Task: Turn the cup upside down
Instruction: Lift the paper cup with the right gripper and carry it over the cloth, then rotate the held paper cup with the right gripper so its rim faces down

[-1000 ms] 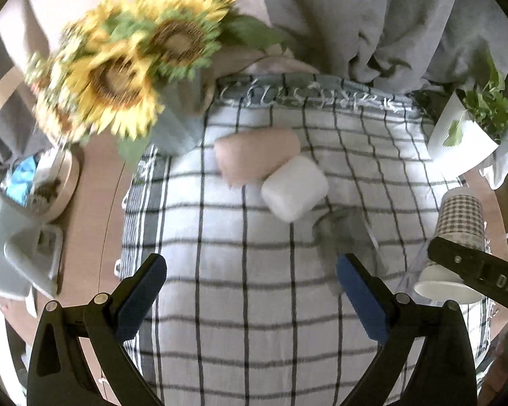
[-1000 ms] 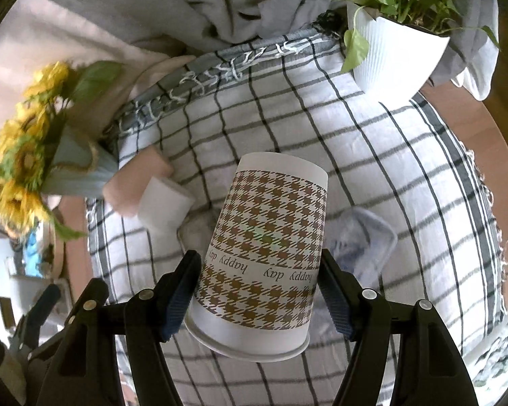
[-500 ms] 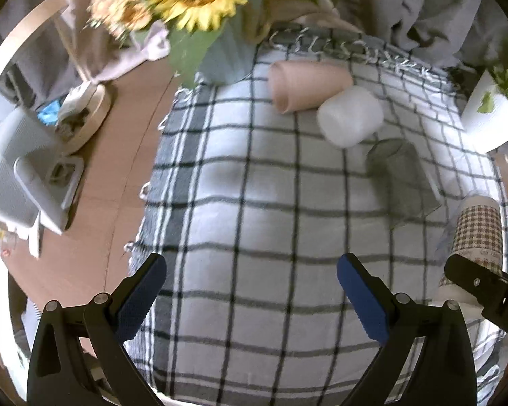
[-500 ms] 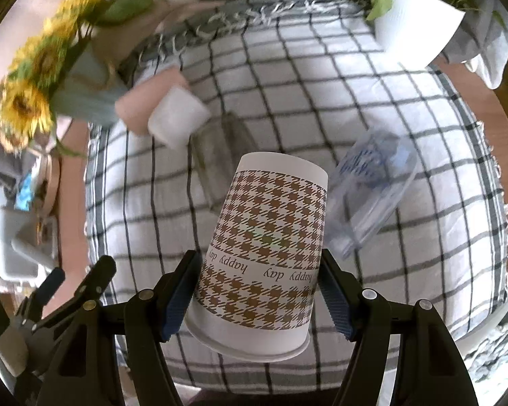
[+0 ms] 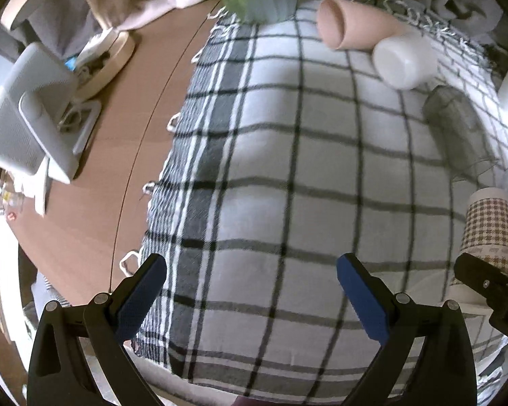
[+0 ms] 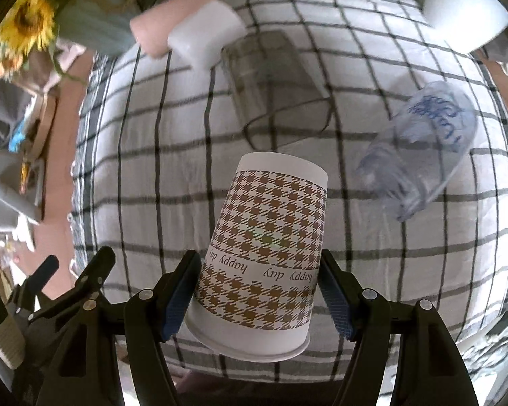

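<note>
Paper houndstooth cup (image 6: pixel 266 253) pinched in right claw (image 6: pixel 259 296), rim nearest the camera; left claw (image 5: pixel 252 291) wide apart, empty.

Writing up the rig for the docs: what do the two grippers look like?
Both match: the left gripper and right gripper have black plastic scissor-style finger arms with silver pivot screws and blue ribbed pads on the inner faces. No cables, sleeves or readable markings are visible now.
</note>
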{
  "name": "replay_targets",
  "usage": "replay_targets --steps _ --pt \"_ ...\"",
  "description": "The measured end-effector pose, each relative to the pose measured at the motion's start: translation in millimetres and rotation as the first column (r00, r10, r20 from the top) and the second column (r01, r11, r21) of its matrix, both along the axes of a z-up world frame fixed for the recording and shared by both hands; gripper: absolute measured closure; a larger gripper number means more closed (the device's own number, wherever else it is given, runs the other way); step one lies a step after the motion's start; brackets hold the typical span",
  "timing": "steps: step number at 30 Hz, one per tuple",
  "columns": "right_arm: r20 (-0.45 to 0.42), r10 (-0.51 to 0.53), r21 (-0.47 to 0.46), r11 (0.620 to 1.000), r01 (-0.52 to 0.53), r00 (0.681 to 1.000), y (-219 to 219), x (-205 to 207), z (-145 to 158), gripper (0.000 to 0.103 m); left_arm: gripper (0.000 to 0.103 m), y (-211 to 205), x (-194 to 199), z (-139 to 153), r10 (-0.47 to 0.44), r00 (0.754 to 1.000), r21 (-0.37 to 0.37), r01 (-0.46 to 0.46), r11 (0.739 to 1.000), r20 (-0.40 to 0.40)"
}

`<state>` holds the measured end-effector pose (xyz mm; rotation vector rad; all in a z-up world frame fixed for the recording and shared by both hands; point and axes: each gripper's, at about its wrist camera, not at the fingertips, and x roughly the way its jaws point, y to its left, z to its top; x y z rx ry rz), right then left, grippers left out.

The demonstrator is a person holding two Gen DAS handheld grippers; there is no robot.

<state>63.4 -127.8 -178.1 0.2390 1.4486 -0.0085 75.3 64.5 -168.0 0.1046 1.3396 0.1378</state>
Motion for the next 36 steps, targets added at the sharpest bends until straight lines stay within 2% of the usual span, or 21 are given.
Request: replay_targets --steps 13,24,26,27,30,36 --pt "-0.073 0.157 -0.027 0.987 -0.160 0.985 41.0 1.4 -26.4 0.034 0.001 22.5 -6.5 -19.5 0.059 0.998 0.016 -0.059 0.998 -0.037" --pt "-0.101 0.178 -0.024 0.983 -0.181 0.979 50.8 6.1 -43.7 0.033 0.001 20.1 -8.9 -31.7 0.035 0.996 0.000 -0.036 0.999 -0.080" --pt "-0.104 0.173 -0.014 0.984 -0.175 0.979 48.8 5.8 -45.3 0.031 0.001 20.5 -9.4 -31.3 0.032 0.996 -0.002 -0.033 0.999 -0.081" --pt "-0.105 0.171 -0.009 0.985 -0.173 0.980 48.3 6.7 -46.0 0.026 0.001 20.4 -9.9 -30.4 0.032 0.996 0.000 -0.032 0.999 -0.079" --pt "-0.080 0.167 0.000 0.986 -0.167 0.983 47.0 5.2 -38.0 0.023 0.001 17.3 -10.9 -25.9 0.022 0.997 0.002 -0.022 1.000 -0.074" --pt "0.013 0.102 0.015 0.995 -0.102 0.995 28.8 -14.9 4.0 0.023 0.001 4.9 -12.2 -7.9 -0.036 0.998 -0.040 0.034 0.999 -0.056"
